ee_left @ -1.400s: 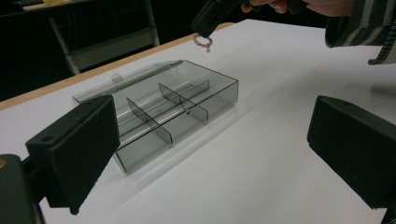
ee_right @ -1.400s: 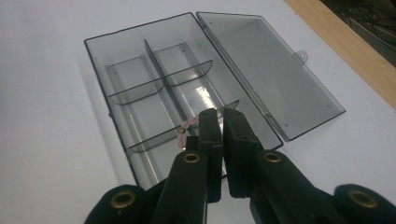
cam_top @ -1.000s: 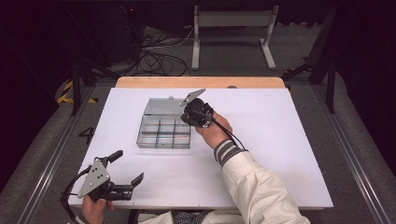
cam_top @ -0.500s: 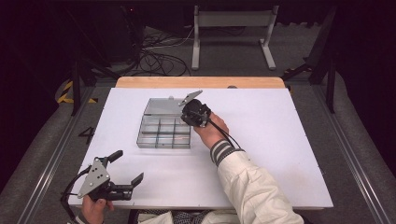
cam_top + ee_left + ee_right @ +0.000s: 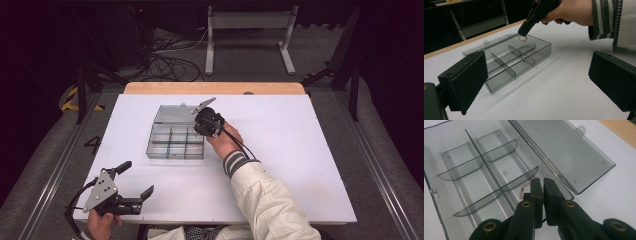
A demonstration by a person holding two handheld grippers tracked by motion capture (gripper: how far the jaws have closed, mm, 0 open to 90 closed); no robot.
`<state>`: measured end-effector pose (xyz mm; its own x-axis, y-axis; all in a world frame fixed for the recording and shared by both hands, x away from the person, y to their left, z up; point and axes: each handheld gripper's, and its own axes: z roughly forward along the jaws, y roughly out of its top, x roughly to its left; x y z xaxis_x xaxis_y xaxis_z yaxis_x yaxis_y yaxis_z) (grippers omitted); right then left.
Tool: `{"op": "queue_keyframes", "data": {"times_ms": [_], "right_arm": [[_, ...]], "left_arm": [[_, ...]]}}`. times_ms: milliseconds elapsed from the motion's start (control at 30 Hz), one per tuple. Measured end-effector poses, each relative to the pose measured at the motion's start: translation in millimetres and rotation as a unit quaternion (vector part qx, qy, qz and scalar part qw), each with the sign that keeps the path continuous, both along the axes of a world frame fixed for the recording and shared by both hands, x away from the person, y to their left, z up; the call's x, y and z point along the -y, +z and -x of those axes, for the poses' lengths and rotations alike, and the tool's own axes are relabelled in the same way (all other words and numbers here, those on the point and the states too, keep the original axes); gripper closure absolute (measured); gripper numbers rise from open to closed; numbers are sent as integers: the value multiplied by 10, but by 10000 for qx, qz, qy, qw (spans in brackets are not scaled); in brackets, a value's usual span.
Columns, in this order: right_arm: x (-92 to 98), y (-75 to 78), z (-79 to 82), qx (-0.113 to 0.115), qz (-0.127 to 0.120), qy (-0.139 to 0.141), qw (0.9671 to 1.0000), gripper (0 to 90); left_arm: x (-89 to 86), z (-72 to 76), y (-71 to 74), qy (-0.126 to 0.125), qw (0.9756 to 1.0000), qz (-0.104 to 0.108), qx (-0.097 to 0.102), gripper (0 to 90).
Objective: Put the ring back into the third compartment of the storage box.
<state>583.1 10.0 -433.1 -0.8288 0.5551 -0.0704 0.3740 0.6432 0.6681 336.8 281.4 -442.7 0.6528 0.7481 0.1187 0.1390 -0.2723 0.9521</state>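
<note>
Left gripper (image 5: 132,187): located at the near-left corner of the white table (image 5: 300,150) in the high view, held by the person's left hand (image 5: 100,222). Its 2 fingers (image 5: 465,80) stand wide apart with nothing between them, and they point toward the box from well away.

Compartment box (image 5: 175,141): a clear smoked-plastic organiser at the table centre, slightly left. Its hinged lid (image 5: 564,152) lies fully open and flat on the table on the far side, with a small latch tab at its edge. Thin dividers (image 5: 481,157) split the tray into 6 compartments in 2 rows of 3.

Right gripper (image 5: 202,120): held by the person's right hand (image 5: 225,142), cream sleeve with striped cuff, above the right end of the box and angled down into it. Its fingers (image 5: 535,190) are nearly closed, pinching a small bracelet of pink and gold beads (image 5: 522,38).

Bracelet position: it hangs from the fingertips just above the box's right-end compartments, beside the curved divider. Whether it touches the tray floor cannot be determined.
</note>
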Motion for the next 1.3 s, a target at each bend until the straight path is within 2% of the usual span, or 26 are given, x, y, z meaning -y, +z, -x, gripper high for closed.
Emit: {"op": "queue_keyframes", "data": {"times_ms": [300,400,600,967,1033,1067,1100,1233,1267,1300], "right_arm": [[-7,-61,-38,-223,-19,-4,9998,869],[-13,-74,-41,-234,14,-8,9997,900],[-41,-98,-38,-216,86,21,9997,900],[-7,-54,-21,-264,-17,43,9996,894],[10,-19,-6,-264,-108,69,9996,864],[30,27,13,-253,-211,85,9994,811],[30,27,13,-253,-211,85,9994,811],[99,148,61,-260,-503,148,9983,602],[99,148,61,-260,-503,148,9983,602],[122,197,85,-235,-608,185,9977,522]], "left_arm": [[3,-2,-2,-4,10000,6,-8,28],[0,-2,1,-4,10000,-21,22,28],[1,1,1,-7,10000,-6,2,29],[-3,-2,2,-5,10000,-12,14,29],[-1,-2,2,-11,10000,-6,-5,29],[0,-2,1,-10,10000,-9,-6,29],[0,-2,1,-8,10000,-7,-3,29],[2,-1,-1,-3,10000,23,-23,29],[0,-4,0,-6,10000,-3,-3,29],[1,-3,1,-11,10000,-4,-8,29]]}}
